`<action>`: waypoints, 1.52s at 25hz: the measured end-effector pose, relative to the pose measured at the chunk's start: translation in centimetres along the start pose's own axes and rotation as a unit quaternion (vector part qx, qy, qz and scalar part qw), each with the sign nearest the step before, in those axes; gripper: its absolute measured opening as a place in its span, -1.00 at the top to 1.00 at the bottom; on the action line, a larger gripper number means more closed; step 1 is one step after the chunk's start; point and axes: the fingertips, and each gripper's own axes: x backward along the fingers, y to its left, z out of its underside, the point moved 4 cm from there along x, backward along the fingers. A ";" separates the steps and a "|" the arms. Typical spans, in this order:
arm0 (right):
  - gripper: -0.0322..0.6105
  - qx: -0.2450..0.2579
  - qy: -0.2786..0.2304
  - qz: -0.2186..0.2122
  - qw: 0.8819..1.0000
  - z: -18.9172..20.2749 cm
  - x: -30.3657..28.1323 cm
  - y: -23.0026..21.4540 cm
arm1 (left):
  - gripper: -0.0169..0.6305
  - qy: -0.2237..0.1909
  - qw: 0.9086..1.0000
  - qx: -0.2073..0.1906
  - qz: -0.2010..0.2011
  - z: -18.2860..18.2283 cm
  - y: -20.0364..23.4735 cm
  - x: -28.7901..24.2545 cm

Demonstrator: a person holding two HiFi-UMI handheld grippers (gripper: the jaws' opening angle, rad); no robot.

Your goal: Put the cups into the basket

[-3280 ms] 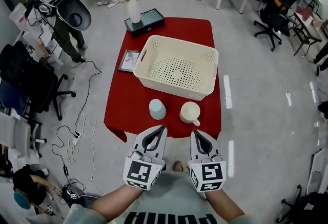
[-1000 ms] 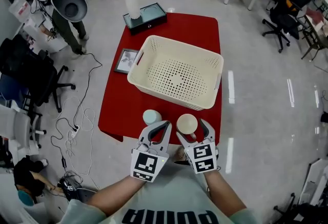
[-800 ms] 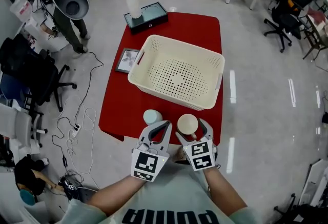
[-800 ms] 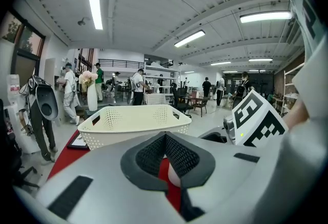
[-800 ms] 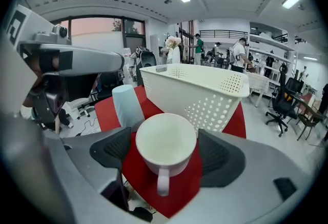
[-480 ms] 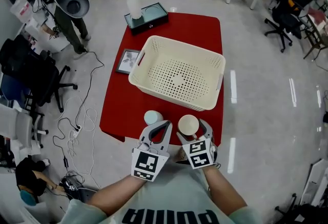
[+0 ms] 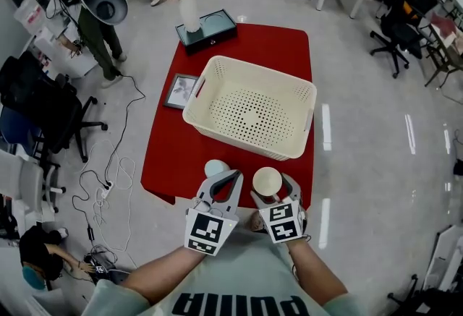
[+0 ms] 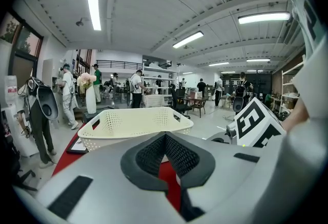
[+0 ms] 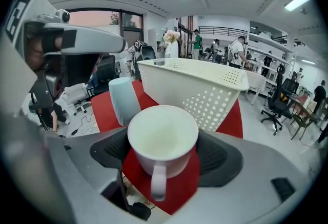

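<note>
A white mug [image 9: 163, 147] with its handle toward the camera sits between the pads of my right gripper [image 9: 163, 152], which is shut on it at the near edge of the red table [image 7: 173, 148]. From the head view the mug [image 7: 267, 181] shows in the right gripper [image 7: 270, 189]. A pale blue cup [image 7: 215, 167] stands upside down just left of it, also seen as the blue cup [image 9: 123, 99]. My left gripper [image 7: 232, 175] is shut and empty right behind that cup; its jaws [image 8: 165, 138] meet at the tips. The cream basket [image 7: 199, 97] stands empty beyond.
A framed picture [image 7: 179, 90] lies left of the basket. A dark tray [image 7: 213, 27] and a vase of flowers [image 7: 188, 11] stand at the far end. Office chairs [image 7: 43, 119], cables and people stand on the floor around the table.
Since the earliest frame both grippers have come forward to the cups, and the right one has shut on the white mug. Over the last second almost nothing has moved.
</note>
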 end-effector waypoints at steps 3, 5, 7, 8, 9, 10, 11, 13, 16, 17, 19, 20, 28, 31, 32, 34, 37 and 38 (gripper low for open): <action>-0.29 -0.011 -0.019 0.001 1.000 -1.3 1.7 0.3 | 0.92 -0.006 1.000 0.000 0.001 -0.4 0.3 0.0; -0.29 -0.009 -0.037 0.004 0.999 -2.6 3.0 0.5 | 0.92 -0.011 1.000 0.003 -0.001 -0.9 0.7 0.2; -0.29 -0.006 -0.054 0.004 0.998 -4.2 4.4 0.6 | 0.92 -0.018 1.000 0.007 -0.007 -1.5 1.2 0.4; -0.29 -0.005 -0.063 0.004 0.998 -5.0 5.1 0.7 | 0.92 -0.021 1.000 0.010 -0.010 -1.8 1.4 0.5; -0.29 -0.004 -0.071 0.004 0.997 -5.9 5.7 0.7 | 0.92 -0.024 1.000 0.011 -0.013 -2.2 1.7 0.6; -0.29 -0.003 -0.079 0.004 0.997 -6.8 6.2 0.7 | 0.92 -0.027 0.999 0.013 -0.016 -2.6 1.9 0.6; -0.29 -0.001 -0.086 0.004 0.996 -7.7 6.6 0.5 | 0.92 -0.030 0.999 0.014 -0.018 -3.0 2.1 0.6; -0.29 0.002 -0.096 -0.002 0.995 -9.5 7.2 0.3 | 0.92 -0.036 0.999 0.016 -0.020 -3.8 2.5 0.6; -0.29 0.016 -0.108 -0.009 0.994 -11.8 7.4 -0.2 | 0.92 -0.043 0.999 0.022 -0.025 -4.8 3.3 0.3; -0.29 0.021 -0.111 -0.008 0.994 -12.6 7.3 -0.5 | 0.92 -0.045 0.998 0.023 -0.027 -5.2 3.7 0.2; -0.29 0.027 -0.118 -0.005 0.993 -13.9 7.1 -1.1 | 0.92 -0.050 0.998 0.024 -0.034 -6.1 4.5 0.0; -0.29 0.029 -0.121 -0.004 0.992 -14.5 6.9 -1.4 | 0.92 -0.052 0.998 0.023 -0.039 -6.5 5.0 -0.1; -0.29 0.031 -0.128 0.007 0.991 -18.4 3.9 -4.4 | 0.92 -0.049 0.996 0.026 -0.070 -8.0 8.5 -2.0; -0.29 0.019 -0.129 0.001 0.991 -19.7 2.4 -5.6 | 0.92 -0.047 0.996 0.033 -0.074 -8.7 9.3 -3.0; -0.29 0.015 -0.129 -0.002 0.992 -20.0 1.9 -5.9 | 0.92 -0.047 0.996 0.037 -0.073 -8.7 9.6 -3.3; -0.29 0.013 -0.128 -0.003 0.992 -20.8 0.9 -6.6 | 0.92 -0.045 0.995 0.044 -0.075 -8.8 10.2 -3.9; -0.29 0.012 -0.124 0.003 0.992 -21.7 -0.7 -7.7 | 0.92 -0.040 0.995 0.047 -0.082 -9.0 11.1 -4.9; -0.29 0.009 -0.121 0.005 0.993 -21.8 -1.4 -8.0 | 0.92 -0.036 0.995 0.048 -0.084 -9.0 11.5 -5.2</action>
